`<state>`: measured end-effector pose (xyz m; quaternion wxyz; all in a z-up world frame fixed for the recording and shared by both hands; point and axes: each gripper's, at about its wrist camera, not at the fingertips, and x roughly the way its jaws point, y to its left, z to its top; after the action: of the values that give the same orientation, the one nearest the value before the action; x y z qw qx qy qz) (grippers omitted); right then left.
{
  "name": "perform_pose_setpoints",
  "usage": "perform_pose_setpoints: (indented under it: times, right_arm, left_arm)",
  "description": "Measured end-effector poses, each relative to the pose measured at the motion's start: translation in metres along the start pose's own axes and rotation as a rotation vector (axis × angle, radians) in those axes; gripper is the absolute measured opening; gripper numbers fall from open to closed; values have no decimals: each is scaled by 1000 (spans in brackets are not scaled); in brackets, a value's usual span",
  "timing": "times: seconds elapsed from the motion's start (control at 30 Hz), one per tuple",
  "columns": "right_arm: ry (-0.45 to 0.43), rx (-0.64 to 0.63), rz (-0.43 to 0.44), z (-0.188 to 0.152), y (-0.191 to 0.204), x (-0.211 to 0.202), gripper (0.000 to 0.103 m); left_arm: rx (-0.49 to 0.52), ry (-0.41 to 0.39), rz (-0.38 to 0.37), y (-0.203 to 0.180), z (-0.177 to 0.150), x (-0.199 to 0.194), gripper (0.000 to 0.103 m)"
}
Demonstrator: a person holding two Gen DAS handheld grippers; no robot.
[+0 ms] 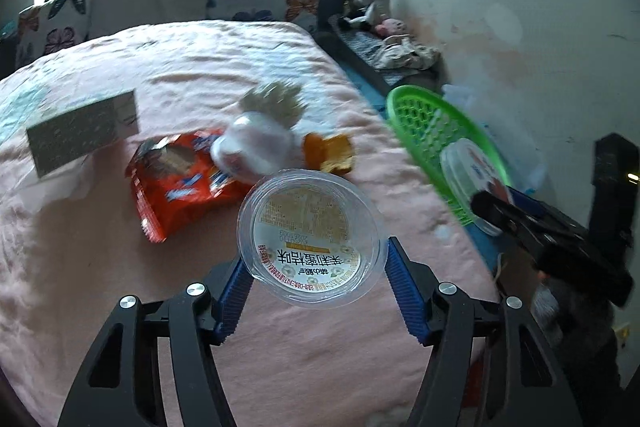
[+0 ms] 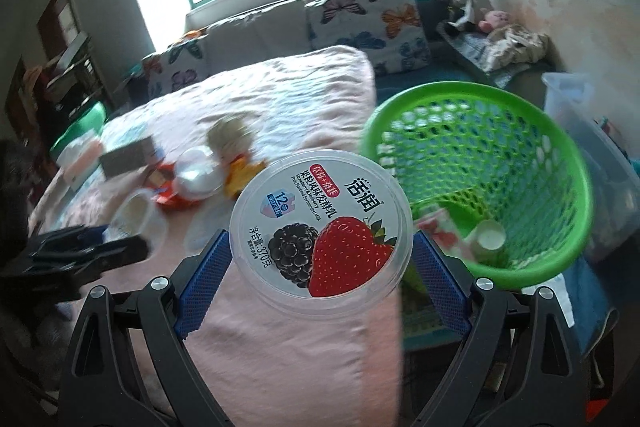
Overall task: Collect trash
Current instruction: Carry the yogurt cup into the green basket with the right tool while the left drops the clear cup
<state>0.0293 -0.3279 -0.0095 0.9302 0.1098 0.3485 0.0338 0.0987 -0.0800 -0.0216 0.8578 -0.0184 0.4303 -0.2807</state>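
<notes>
Holding a clear cup [image 1: 310, 237] with a yellow label over the pink bedspread [image 1: 100, 267], your left gripper [image 1: 316, 277] clamps its sides. Your right gripper [image 2: 322, 261] grips a berry yogurt tub [image 2: 320, 227], just beside the green basket [image 2: 560, 155] off the bed's edge.

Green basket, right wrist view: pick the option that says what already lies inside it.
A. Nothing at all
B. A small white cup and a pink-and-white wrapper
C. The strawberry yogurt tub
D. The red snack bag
B: at the bottom of the green basket lie a small white cup and a pink-and-white wrapper, while the strawberry yogurt tub sits between the pads of the right gripper, outside the basket.
</notes>
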Motion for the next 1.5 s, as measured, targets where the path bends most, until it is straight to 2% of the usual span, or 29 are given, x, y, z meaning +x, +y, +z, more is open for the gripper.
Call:
perform_pose_setpoints:
  times: [0.2,0.37,0.5,0.7,0.97,1.2,1.5]
  right_arm:
    - [23,123,-48,17,-59,13,90]
    - [45,188,-91,22,-94,25,90]
    - [63,216,-90,23,-109,33,91]
    - [72,224,-97,23,-117,39,91]
    - [24,197,-134,18,-117,14,91]
    - [-8,165,-183,9,-116,-10,91]
    - [-40,179,-204,1,-121,-28,91]
  left_arm:
    - [24,-29,-38,-13,27,-6,62]
    - [55,-37,-42,-26,53,0,62]
    - [78,-32,-42,-34,69,9,62]
    - [117,-20,-49,-52,89,28,62]
    - [176,21,-73,-81,105,58,62]
    - [195,72,-118,-105,111,87,62]
    - [243,136,-126,-137,112,122,62]
